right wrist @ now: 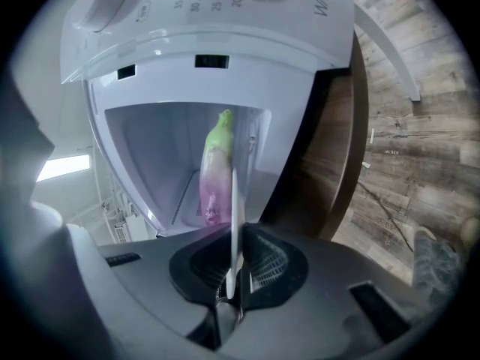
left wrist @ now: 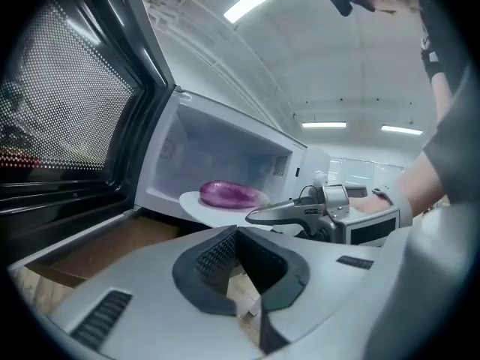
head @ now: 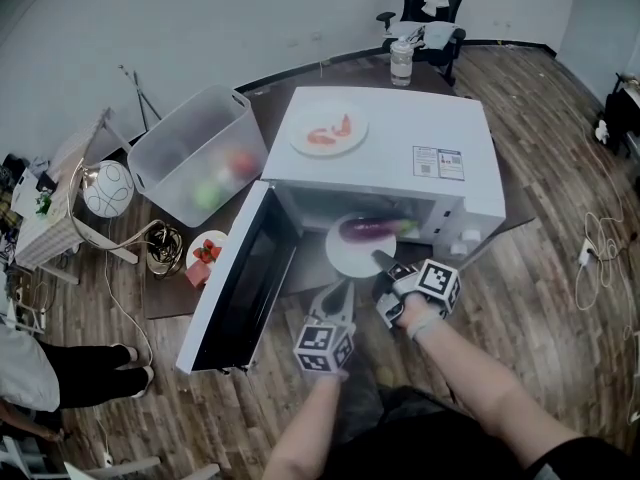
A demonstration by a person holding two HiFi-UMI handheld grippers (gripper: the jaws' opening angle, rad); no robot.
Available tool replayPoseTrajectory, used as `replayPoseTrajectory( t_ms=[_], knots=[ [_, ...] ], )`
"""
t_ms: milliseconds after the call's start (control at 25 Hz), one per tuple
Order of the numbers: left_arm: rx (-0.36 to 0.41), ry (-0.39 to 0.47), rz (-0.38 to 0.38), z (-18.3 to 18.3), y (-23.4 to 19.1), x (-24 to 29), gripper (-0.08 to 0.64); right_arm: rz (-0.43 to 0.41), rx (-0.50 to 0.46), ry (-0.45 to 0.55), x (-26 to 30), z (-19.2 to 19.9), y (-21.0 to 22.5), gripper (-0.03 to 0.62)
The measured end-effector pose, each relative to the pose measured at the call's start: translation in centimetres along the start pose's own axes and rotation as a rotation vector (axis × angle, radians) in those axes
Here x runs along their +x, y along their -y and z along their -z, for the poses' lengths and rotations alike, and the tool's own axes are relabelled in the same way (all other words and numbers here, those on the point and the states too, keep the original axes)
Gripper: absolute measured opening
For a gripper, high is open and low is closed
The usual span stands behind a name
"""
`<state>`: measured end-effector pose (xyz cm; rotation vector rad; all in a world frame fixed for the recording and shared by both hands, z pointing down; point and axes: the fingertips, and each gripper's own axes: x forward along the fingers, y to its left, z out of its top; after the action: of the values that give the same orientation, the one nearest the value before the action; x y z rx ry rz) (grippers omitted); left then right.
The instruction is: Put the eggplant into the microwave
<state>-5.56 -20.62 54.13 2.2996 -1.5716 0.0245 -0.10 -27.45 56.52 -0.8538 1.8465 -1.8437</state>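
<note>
A purple eggplant with a green stem lies on a white plate at the mouth of the white microwave, whose door hangs open to the left. My right gripper is shut on the plate's near rim; in the right gripper view the plate stands edge-on between the jaws of that gripper, with the eggplant behind it. My left gripper hovers just left of the plate, shut and empty. The left gripper view shows that gripper facing the eggplant and the plate.
A plate of red food sits on top of the microwave. A clear plastic bin stands at its left, with a bowl of strawberries beside the door. A bottle and an office chair are behind.
</note>
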Motion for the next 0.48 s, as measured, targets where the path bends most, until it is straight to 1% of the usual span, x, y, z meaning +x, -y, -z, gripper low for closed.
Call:
replayPoseTrajectory(
  t_ms=[240,480],
  knots=[
    [0.014,-0.014,0.041,0.1,-0.2,1.3,0.0,0.011,-0.008,0.028,1.1,-0.9,0.1,0.02],
    [0.022,-0.02,0.071,-0.6,-0.7,2.5,0.001,0.013,-0.01,0.056,2.1,-1.6,-0.2,0.02]
  ],
)
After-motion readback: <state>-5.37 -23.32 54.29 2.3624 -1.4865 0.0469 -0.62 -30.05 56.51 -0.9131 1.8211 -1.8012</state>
